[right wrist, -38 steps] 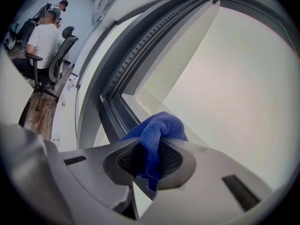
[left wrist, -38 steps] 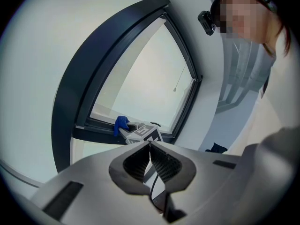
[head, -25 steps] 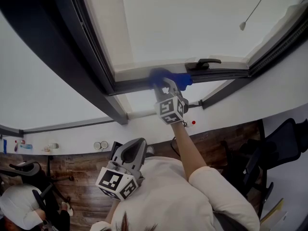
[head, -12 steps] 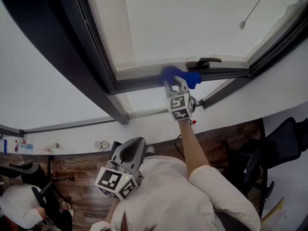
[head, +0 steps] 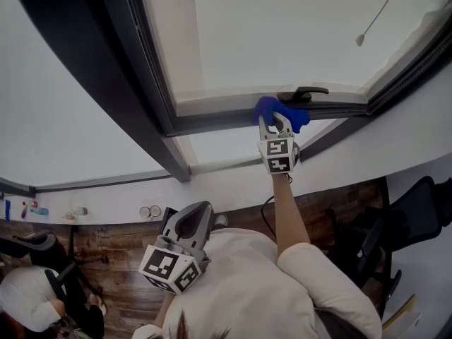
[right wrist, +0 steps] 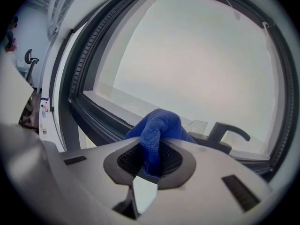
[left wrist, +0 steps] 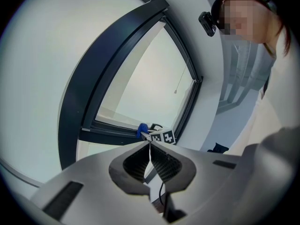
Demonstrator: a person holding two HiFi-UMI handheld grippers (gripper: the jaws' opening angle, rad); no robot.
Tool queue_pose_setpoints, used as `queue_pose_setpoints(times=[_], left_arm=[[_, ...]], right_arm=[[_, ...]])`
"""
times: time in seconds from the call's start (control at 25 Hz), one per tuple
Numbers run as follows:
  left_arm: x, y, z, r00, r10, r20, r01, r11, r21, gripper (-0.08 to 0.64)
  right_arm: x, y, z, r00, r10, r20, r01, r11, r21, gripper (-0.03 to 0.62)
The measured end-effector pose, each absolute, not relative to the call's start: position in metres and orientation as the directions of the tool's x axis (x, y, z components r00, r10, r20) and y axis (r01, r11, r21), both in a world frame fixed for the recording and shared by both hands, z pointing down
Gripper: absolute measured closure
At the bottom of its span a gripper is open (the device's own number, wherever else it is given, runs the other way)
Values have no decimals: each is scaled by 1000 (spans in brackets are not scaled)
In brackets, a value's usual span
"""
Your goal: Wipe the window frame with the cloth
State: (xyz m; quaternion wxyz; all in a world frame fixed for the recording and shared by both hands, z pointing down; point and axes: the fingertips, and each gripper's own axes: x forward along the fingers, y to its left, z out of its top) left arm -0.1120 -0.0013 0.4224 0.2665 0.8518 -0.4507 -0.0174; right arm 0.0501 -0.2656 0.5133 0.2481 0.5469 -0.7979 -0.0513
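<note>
Clamped a blue cloth (right wrist: 159, 125) in the right claw (head: 275, 123), jaws drawn tight on one fold, the rest bunched up beyond the tips. Pressed that bunch against the bottom rail of the dark window frame (head: 212, 122), just beside the black handle (head: 304, 92). Could not tell whether it touched the handle itself. Reached up to the rail with a bare forearm (head: 284, 207) stretched straight out of a white sleeve (head: 318, 267), the marker cube sitting just below the cloth in the head view.

Held the left claw (head: 200, 210) low, close to the chest and well apart from the window. Had its jaws brought together, with only a hairline slit between the ribbed pads (left wrist: 161, 161) and nothing caught there. Pointed it up toward the window, with the blue cloth and the other claw's cube small in the distance just past its tips.

Faced a pale pane (head: 282, 34) inside the frame, with a thin cord (head: 381, 9) and its small end weight hanging at the upper right. Stood above a wooden floor (head: 113, 253) under a white wall (head: 85, 140), with a dark office chair (head: 417, 210) at the right and another person (head: 28, 306) low at the left edge.
</note>
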Motion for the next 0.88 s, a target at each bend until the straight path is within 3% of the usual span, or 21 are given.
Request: queue_pose_setpoints(times=[0.88], left_arm=[[-99,1,417,630,-753,191,-739,-506,444,549]], right_arm=[[129,-281,514,-160,-923,349,-912,273,306,537]])
